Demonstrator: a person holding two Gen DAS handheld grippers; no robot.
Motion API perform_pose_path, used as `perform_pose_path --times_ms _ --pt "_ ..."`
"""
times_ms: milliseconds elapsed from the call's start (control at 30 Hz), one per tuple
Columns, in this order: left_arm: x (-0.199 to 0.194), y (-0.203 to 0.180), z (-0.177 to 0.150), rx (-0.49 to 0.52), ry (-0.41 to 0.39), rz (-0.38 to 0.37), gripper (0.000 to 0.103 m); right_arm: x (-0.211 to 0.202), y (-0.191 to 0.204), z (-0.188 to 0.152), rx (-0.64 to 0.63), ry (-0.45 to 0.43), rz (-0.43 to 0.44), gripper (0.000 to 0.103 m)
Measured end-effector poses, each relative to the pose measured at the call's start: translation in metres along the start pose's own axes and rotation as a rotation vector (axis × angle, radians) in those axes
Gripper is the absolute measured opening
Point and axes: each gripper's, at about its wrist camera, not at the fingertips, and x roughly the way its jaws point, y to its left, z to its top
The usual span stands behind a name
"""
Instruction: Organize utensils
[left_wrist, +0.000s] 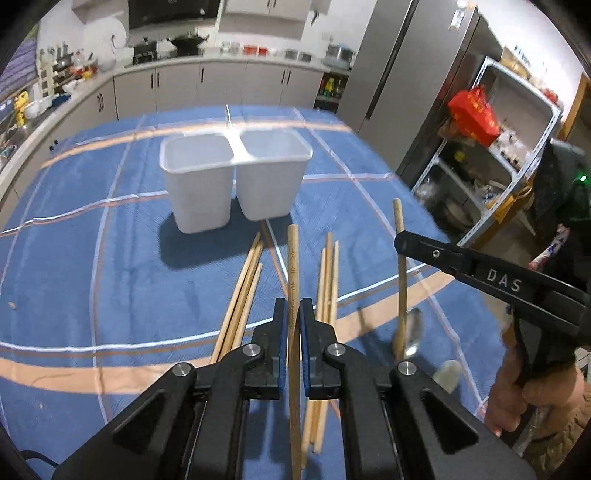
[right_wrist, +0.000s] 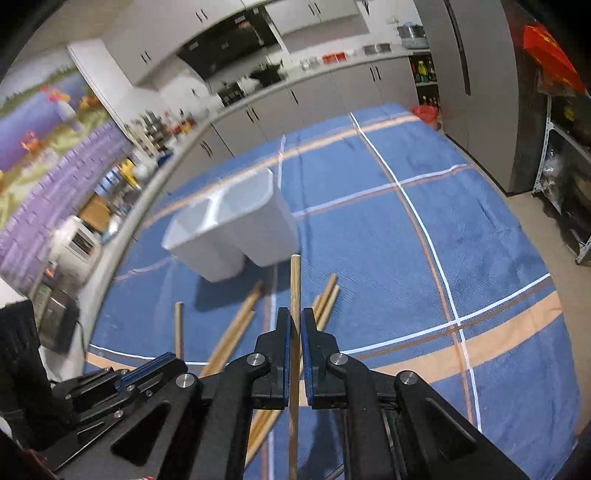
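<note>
My left gripper is shut on a marked wooden chopstick and holds it above the blue checked cloth. At the right of that view, my right gripper is shut on the wooden handle of a spoon, whose metal bowl hangs below. In the right wrist view, the right gripper clamps that handle, and the left gripper is at lower left. A white twin-compartment bin stands beyond both. Several loose chopsticks lie on the cloth below.
A second bunch of chopsticks lies right of the first. A blurred pale object rests near a person's hand. Kitchen counters, a grey fridge and a metal shelf ring the table.
</note>
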Motion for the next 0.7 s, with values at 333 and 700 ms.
perform_pose_path --times_ms 333,700 --pt "-0.081 -0.01 -0.019 -0.032 -0.175 0.003 0.005 -0.061 0.026 -0.016 -0.083 -0.122 0.021 0.006" --pt "-0.122 -0.018 -0.024 -0.013 -0.277 -0.005 0.005 -0.095 0.04 -0.024 -0.131 -0.192 0.02 0.006"
